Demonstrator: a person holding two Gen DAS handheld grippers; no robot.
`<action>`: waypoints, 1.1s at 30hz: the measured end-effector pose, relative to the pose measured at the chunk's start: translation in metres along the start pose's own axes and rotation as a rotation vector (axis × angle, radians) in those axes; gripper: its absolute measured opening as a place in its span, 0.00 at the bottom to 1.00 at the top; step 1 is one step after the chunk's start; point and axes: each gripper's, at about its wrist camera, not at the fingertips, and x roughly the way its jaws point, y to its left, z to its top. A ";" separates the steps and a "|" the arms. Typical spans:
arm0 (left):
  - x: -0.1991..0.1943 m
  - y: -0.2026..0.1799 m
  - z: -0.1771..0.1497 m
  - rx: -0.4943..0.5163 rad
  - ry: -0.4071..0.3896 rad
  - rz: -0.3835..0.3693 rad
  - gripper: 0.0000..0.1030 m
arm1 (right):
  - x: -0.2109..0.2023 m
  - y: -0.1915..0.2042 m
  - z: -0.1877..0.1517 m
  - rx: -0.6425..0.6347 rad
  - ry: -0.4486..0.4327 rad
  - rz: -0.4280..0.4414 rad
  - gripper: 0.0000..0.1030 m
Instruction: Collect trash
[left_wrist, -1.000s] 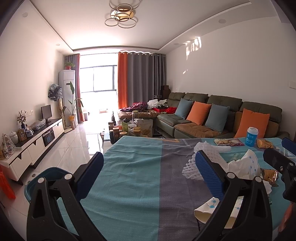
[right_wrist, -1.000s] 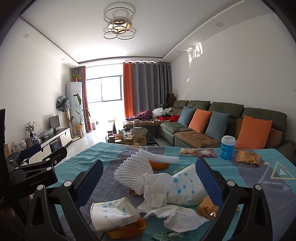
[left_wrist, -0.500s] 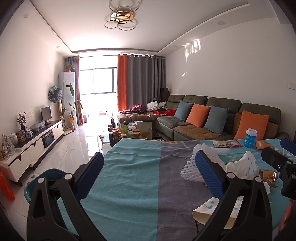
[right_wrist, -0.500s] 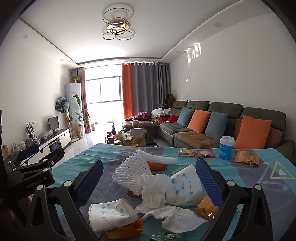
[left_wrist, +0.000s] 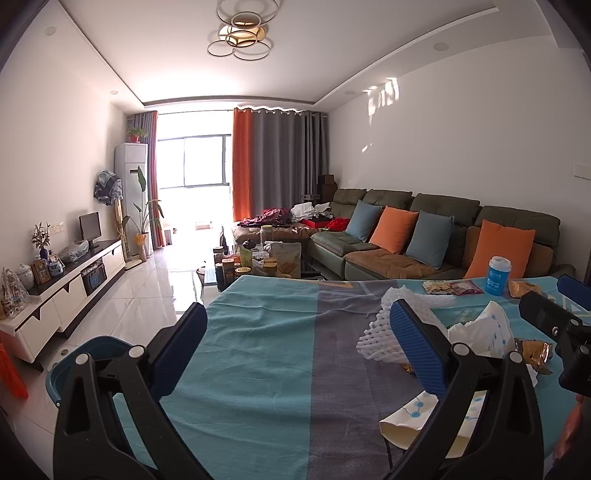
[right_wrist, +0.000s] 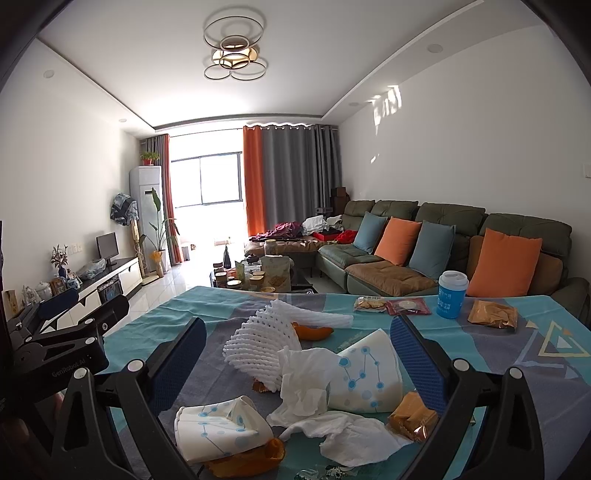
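1. The trash is seen heaped on the near right part of the table (right_wrist: 517, 332), on the teal and grey cloth: a white foam net (right_wrist: 255, 343), crumpled tissue (right_wrist: 303, 384), two flattened paper cups (right_wrist: 365, 373) with blue dots, orange peel (right_wrist: 314, 333) and a golden wrapper (right_wrist: 412, 417).
2. The heap is judged to be gathered in one spot so that it can be taken piece by piece; nothing is lifted yet.
3. The right gripper (right_wrist: 295, 362) is held low, straight over the heap, its jaws spread wide with tissue and cup framed between them. Nothing is clamped and nothing is seen to be touched.
4. The left gripper (left_wrist: 295, 350) is held over the bare cloth, just left of the heap, jaws equally wide apart and empty.
5. A blue bin (left_wrist: 85, 354) is glimpsed on the floor beside the table's left edge, likely placed there to receive the trash, which would explain the left tool being kept on that side.
6. A blue capped cup (right_wrist: 452, 294) and sealed snack packets (right_wrist: 391, 305) are left standing well behind the heap.
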 end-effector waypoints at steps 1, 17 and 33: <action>0.000 0.000 0.000 -0.001 0.000 -0.001 0.95 | 0.000 0.000 0.000 0.000 0.001 -0.001 0.94; -0.001 0.001 -0.001 -0.004 0.005 -0.005 0.95 | 0.003 -0.002 -0.001 0.004 0.006 0.008 0.94; -0.003 0.003 -0.004 -0.005 0.016 -0.019 0.95 | 0.007 -0.004 -0.004 0.013 0.015 0.014 0.94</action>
